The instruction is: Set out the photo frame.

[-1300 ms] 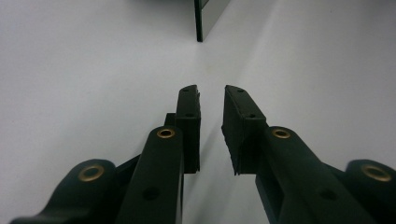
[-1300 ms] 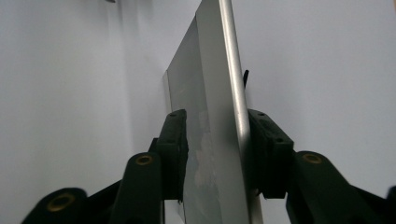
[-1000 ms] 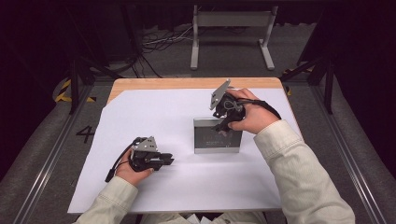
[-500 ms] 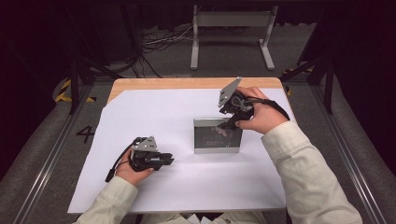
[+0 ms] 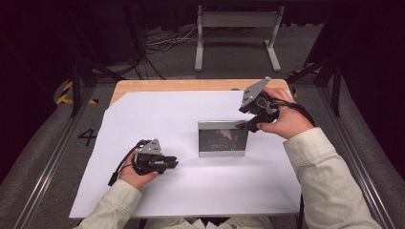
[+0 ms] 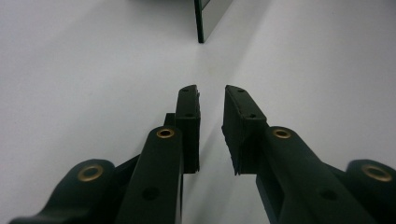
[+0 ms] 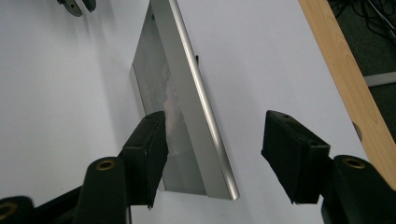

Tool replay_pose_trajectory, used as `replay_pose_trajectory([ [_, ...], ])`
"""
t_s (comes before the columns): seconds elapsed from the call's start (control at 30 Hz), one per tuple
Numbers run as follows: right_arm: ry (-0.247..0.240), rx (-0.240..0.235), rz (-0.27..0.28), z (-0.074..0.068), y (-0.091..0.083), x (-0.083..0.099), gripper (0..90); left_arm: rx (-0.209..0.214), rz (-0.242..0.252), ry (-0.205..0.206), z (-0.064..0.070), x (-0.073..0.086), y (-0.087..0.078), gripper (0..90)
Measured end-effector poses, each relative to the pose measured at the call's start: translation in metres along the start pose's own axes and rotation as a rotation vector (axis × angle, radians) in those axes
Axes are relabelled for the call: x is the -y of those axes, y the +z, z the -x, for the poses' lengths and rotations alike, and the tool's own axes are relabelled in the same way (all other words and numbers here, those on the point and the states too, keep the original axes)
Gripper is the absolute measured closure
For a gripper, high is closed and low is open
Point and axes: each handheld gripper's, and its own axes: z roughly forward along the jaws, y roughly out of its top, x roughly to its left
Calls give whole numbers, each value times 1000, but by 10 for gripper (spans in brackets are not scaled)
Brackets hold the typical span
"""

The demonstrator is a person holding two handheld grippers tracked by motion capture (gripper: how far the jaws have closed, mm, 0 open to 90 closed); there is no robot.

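A silver picture frame (image 5: 223, 138) with a dark photo stands upright on the white sheet (image 5: 157, 114) near the table's middle. My right gripper (image 5: 244, 125) hovers at the frame's top right corner. In the right gripper view its jaws are spread wide either side of the frame's metal edge (image 7: 187, 79) and touch nothing. My left gripper (image 5: 173, 163) rests low on the sheet to the frame's left, pointing toward it. Its jaws (image 6: 211, 91) are a narrow gap apart with nothing between them, and the frame's corner (image 6: 205, 18) lies ahead.
The sheet covers most of a wooden table, whose bare edge (image 5: 191, 85) shows at the back and in the right gripper view (image 7: 345, 88). A metal stand (image 5: 236, 19) and cables lie on the floor beyond. The left gripper's tips (image 7: 77, 5) show far off.
My right gripper has lifted and drawn back to the right, off the frame's top. The frame now stands on its own. The left gripper has stayed put.
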Motion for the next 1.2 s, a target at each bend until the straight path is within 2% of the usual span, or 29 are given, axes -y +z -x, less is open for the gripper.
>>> replay_pose_trajectory([
  [0.4,57,23,26,3,-14,24,400,-10,-1,-2,-2,0,1,747],
  [0.9,104,47,26,9,-25,46,393,-15,-1,-5,-3,0,1,743],
  [1.1,139,54,35,10,-27,57,386,-15,-3,-7,-3,0,1,743],
  [1.2,172,59,58,9,-26,63,365,-19,-2,-8,-4,0,1,742],
])
